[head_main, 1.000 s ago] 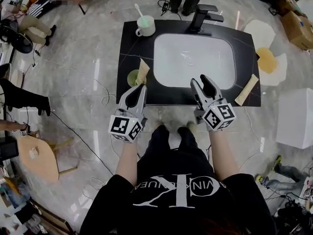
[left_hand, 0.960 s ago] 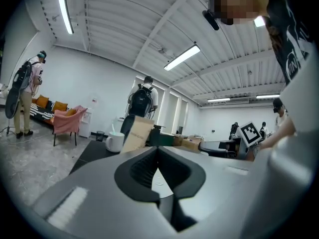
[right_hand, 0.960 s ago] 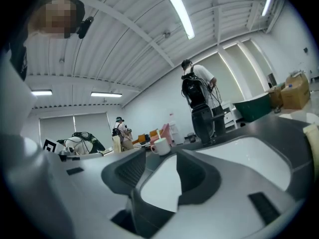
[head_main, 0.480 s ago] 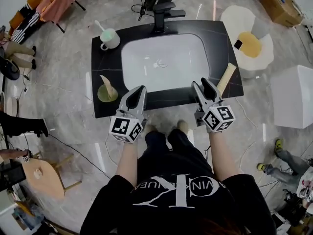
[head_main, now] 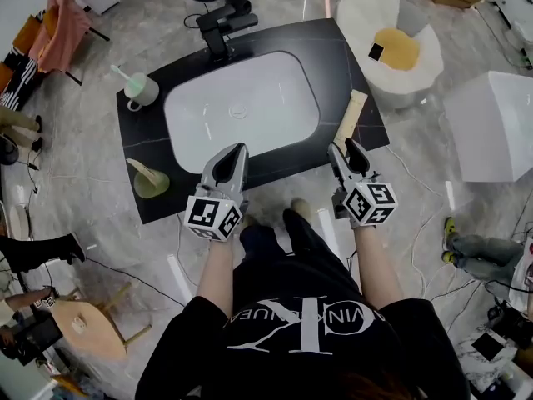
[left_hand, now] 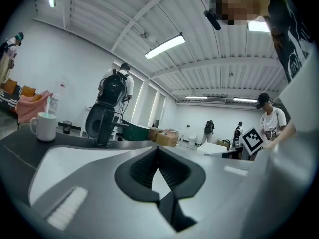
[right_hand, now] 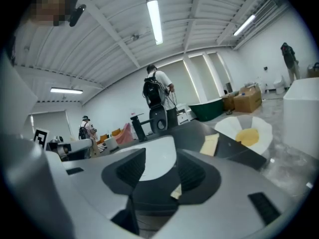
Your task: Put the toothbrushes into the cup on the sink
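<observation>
**A:** Where's the toothbrush?

**B:** A green toothbrush [head_main: 122, 75] stands in the white cup [head_main: 143, 92] at the far left corner of the sink top [head_main: 137, 137]. Its head is up and it leans out over the rim.

**A:** Any other container?

**B:** A green cup [head_main: 155, 187] sits at the near left corner with a beige packet [head_main: 140, 169] leaning in it. A second packet [head_main: 351, 120] lies flat along the right edge. I can't tell whether either packet holds a brush.

**A:** And the rest of the top?

**B:** The white basin [head_main: 241, 111] fills the middle, and the black faucet [head_main: 223, 23] is at the far edge.

**A:** The grippers?

**B:** Both are at the near edge, touching nothing on the top. The left gripper [head_main: 240, 150] has its jaw tips pressed together and is empty. The right gripper [head_main: 342, 147], just short of the second packet, has its jaws spread, and the basin shows between them. A small beige bit low between the right jaws is too blurred to name.
</observation>
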A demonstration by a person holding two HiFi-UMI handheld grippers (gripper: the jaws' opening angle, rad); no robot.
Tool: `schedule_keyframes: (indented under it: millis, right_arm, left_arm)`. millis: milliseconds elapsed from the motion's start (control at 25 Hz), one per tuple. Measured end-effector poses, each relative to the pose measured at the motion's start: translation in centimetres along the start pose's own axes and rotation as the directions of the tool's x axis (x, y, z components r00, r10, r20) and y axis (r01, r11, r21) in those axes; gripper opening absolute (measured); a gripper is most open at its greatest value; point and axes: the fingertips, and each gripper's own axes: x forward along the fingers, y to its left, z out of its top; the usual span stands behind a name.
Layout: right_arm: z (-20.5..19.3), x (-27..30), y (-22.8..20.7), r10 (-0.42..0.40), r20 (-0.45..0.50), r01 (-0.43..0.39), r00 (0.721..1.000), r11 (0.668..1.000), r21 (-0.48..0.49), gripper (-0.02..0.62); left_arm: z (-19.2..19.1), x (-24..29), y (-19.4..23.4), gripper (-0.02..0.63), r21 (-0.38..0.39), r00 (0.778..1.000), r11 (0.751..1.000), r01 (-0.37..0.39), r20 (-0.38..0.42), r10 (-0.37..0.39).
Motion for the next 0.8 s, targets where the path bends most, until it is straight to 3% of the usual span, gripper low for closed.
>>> schedule_keyframes:
  millis: [160,360,800]
  right_arm:
    - [-1.5,-0.8,-2.8,-0.097,-0.062,0.098,0.993,0.995,0.012,0.163]
    - [-3.1,-0.6,-4.2,-0.151,-0.132,0.156,0.98,0.988,0.025,0.163]
    - [-6.7,1.8,-5.9,-0.282,-0.262,0.291,0.923,0.957,-0.006,0.179]
  left_arm:
    - [-0.6,1.7,-1.5,0.012,-0.007,0.999,0.999,0.032,-0.016,-0.032]
    - [-0.9,2.5,-2.6,0.012,-0.008,0.998,0.999,0.053,-0.036,-0.053]
    - [-2.1,1.3,-1.2,0.012,-0.018,0.997,1.0,-0.005,-0.073,0.004]
